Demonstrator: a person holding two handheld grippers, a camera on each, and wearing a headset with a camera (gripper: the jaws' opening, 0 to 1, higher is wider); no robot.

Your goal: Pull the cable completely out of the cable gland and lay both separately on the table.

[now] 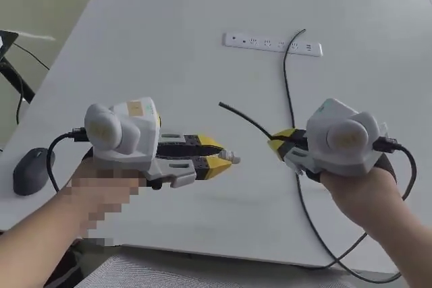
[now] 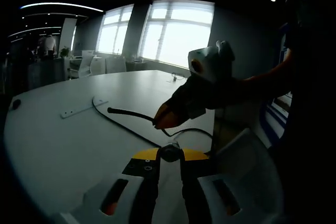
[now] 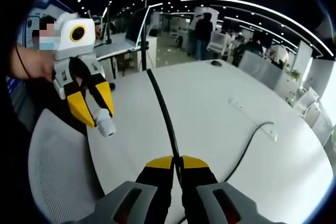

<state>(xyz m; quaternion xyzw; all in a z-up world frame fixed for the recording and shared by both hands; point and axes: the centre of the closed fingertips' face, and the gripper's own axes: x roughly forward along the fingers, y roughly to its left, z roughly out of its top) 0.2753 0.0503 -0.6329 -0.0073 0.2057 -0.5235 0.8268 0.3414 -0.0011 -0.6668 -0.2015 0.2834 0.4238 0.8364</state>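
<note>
The left hand [image 1: 108,179] and right hand [image 1: 356,183] sit nearest, each gripping its tool above the near edge of the tabletop [image 1: 169,65]. The cable gland [image 1: 233,159], a small pale fitting, is pinched at the tips of the left tongs [image 1: 221,157], clear of the tabletop. The black cable [image 1: 244,119] is out of the gland. The right tongs [image 1: 275,141] are clamped on it a little back from its bare end, which juts towards the left tongs without touching the gland. Behind the right tongs the cable drops to the tabletop and runs away, its far end lying by a white power strip [image 1: 273,43]. A grey mouse [image 1: 30,170] rests on the tabletop beyond the left hand, on the side away from the right tongs.
</note>
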